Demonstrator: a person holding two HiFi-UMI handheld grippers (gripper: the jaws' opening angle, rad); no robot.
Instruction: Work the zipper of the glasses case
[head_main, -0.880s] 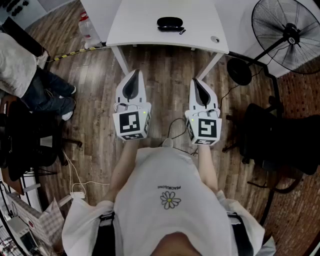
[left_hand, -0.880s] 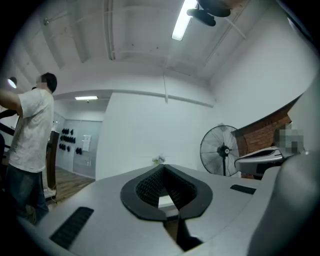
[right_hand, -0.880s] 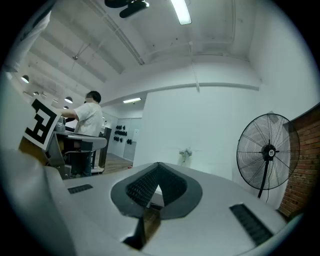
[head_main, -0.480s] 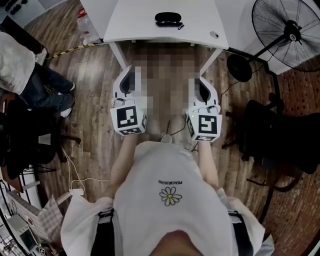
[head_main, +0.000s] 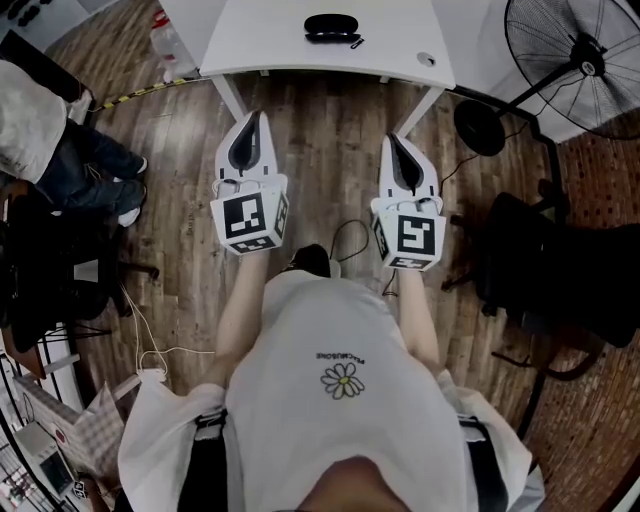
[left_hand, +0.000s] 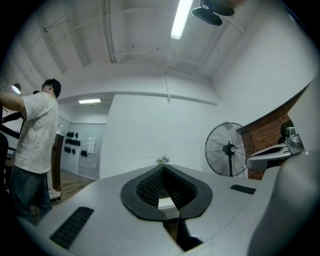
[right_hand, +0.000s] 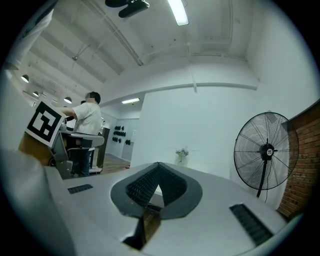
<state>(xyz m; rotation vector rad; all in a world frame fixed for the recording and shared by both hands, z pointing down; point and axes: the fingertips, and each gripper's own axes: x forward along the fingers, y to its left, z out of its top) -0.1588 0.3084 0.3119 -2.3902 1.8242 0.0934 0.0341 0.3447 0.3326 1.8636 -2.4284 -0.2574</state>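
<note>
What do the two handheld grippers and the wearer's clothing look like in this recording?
The left gripper and right gripper are both white, tapering shells with a dark teardrop inset and ribbed black pads. Each carries a white cube with black square markers. The person wears a white T-shirt with a daisy print, and no sleeves reach the forearms.

We've got both forearms (head_main: 238, 312) stretched out front, side by side. Left tool (head_main: 250, 124) and right tool (head_main: 392, 146) point forward, jaws pressed together on each, nothing between them.
</note>
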